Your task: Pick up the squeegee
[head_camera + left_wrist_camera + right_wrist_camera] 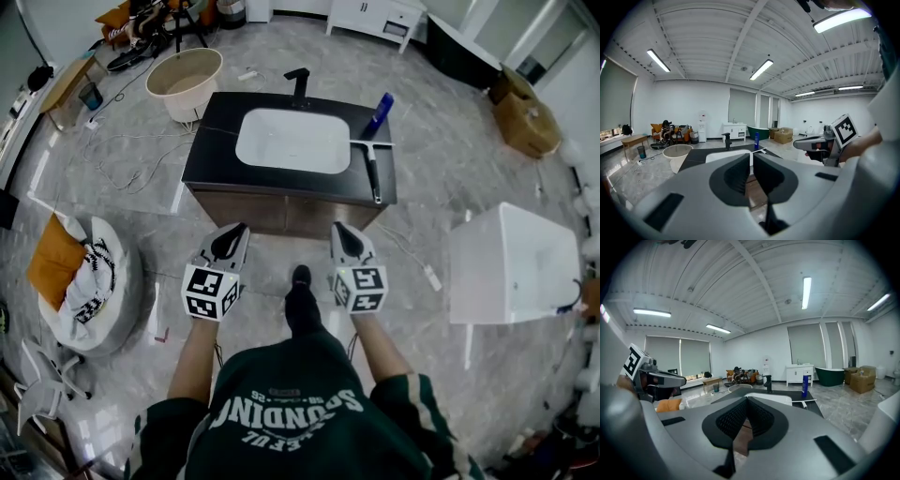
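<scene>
Squeegee (373,173): pale blade set crosswise, dark handle pointing toward the front edge. It lies flat on the dark surface (214,155), right of the white sink (292,141), with its blade just beside a blue bottle (379,116). The blade's rubber is too small to make out. In both gripper views only a sliver of the squeegee shows past the jaws.

Left gripper (234,232): jaws clenched, nothing between. Right gripper (341,232): jaws clenched, empty. Both hover before the cabinet front (281,214), well apart from the squeegee, with the surface's front edge between.

A black faucet (298,82) stands behind the sink. A round tub (185,80) sits on the floor beyond, and a white box (511,262) at right.
</scene>
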{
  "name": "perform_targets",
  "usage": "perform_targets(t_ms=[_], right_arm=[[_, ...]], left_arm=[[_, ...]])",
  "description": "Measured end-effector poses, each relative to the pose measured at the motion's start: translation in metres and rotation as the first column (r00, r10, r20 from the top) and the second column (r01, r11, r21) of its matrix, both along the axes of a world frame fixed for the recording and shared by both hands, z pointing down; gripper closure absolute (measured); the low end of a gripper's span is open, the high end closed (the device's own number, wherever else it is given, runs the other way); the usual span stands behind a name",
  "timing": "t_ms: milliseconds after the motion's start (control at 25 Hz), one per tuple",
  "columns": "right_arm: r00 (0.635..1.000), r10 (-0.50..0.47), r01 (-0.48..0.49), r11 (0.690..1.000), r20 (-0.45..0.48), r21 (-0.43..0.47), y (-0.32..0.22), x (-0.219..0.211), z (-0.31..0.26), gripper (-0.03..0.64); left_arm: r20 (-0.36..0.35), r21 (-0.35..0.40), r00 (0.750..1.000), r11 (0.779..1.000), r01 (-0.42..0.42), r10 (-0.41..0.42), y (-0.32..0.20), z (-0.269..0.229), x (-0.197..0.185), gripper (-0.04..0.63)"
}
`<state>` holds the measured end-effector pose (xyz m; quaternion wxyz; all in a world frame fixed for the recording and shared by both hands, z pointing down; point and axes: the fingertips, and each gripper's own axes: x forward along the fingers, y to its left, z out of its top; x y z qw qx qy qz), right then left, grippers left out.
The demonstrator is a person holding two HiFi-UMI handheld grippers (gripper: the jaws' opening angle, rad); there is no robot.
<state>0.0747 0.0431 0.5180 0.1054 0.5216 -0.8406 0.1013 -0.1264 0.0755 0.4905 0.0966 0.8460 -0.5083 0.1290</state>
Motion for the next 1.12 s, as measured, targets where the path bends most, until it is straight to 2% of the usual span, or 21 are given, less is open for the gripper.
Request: perform_targets(t_ms=[280, 640, 920, 1120], right_arm=[[1.0, -0.005, 0.005, 1.0, 0.009, -0.021, -0.091, 0.004, 0.013, 0.615], [0.998, -0.063, 0.063, 0.997, 0.007, -0.043, -0.218, 0.001, 0.003, 0.615], [0.996, -0.086, 0.086, 0.995, 0.01, -0.041, -0.277, -0.006, -0.007, 0.615], [0.998, -0.06, 0.06, 0.997, 0.019, -0.042, -0.303, -0.015, -0.01, 0.615]], left_arm=[[0.006, -0.007, 1.0, 1.0, 0.012, -0.012, -0.087, 0.003, 0.006, 0.572], [0.003, -0.041, 0.999, 0.998, 0.05, -0.05, -0.206, 0.002, 0.015, 0.572], [0.008, -0.044, 0.999, 0.998, 0.049, -0.049, -0.266, -0.005, 0.018, 0.572], [0.007, -0.037, 1.0, 0.999, 0.017, -0.017, -0.303, -0.011, 0.014, 0.572]])
